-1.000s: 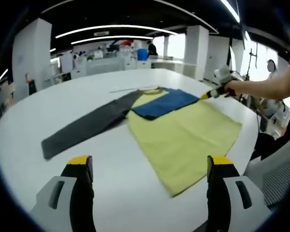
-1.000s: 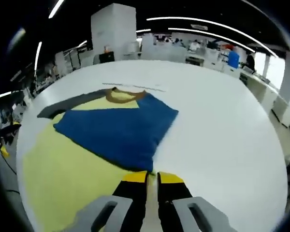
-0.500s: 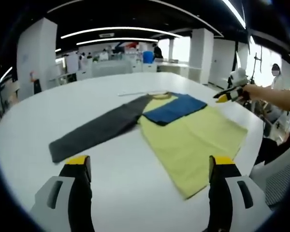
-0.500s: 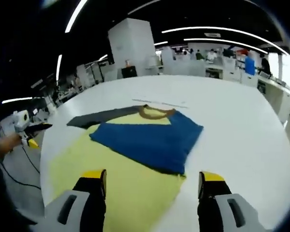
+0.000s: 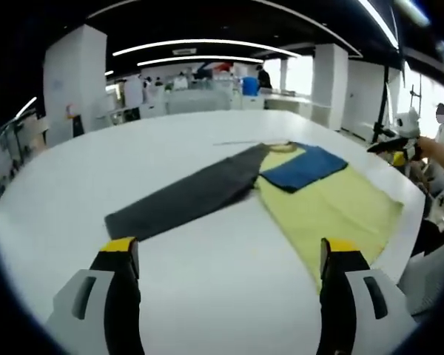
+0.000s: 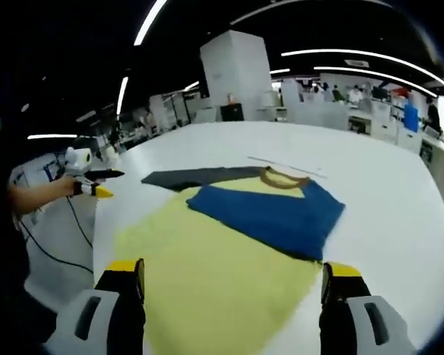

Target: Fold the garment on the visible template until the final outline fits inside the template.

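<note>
Blue sleeve (image 6: pixel 270 217) folded over yellow garment (image 6: pixel 214 274); grey sleeve (image 5: pixel 189 194) next. Left gripper (image 5: pixel 229 259), right gripper (image 6: pixel 233 281) wide open, empty; we judge left must grab cuff.

An open-plan office lay behind — white square pillars (image 5: pixel 72 72), curved ceiling light strips (image 5: pixel 200 44), and bright windows (image 5: pixel 300 74) at upper right.

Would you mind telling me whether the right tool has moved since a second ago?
Yes. The right tool was shut at the blue sleeve's edge; it is now open and pulled back from it, with more of the yellow shirt between them.
</note>
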`<state>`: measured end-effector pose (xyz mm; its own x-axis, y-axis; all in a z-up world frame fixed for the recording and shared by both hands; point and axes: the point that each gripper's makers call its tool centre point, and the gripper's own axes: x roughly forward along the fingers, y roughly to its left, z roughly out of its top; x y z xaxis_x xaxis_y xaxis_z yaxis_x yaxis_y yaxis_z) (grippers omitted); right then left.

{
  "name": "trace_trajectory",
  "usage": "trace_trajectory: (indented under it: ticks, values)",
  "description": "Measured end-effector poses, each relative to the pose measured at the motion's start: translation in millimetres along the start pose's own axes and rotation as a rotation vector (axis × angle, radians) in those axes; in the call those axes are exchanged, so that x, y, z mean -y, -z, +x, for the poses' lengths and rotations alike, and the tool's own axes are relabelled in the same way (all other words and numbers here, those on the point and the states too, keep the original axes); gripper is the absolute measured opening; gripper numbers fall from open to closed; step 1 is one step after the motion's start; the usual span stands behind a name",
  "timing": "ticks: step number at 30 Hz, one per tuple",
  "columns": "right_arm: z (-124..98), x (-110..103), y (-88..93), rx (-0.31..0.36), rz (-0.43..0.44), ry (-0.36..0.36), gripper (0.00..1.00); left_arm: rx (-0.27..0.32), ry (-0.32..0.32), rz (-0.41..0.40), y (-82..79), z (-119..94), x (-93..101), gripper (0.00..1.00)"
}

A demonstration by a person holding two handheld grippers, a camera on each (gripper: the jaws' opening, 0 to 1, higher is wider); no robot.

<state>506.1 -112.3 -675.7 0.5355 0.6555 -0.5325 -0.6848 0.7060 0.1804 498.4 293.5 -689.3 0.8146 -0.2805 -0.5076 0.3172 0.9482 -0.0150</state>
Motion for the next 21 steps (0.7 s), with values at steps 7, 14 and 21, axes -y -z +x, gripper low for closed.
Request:
trace_trajectory:
  ticks: [7, 14, 21]
  values:
    - [-7.1, -21.5, 5.2, 0.019, -0.005, -0.02, 0.99, 0.034, -0.064, -0.053, -3.3, 5.4, -29.9, 0.97]
    - [-14.9, -31.3, 12.3, 0.045, -0.001, 0.0, 0.96, 0.038, -0.135, -0.083, -1.9, 14.0, -57.4, 0.93]
    - [-19.2, -31.7, 14.4, 0.049, -0.017, 0.015, 0.94, 0.078, -0.242, -0.165, -1.5, 24.1, -91.2, 0.78]
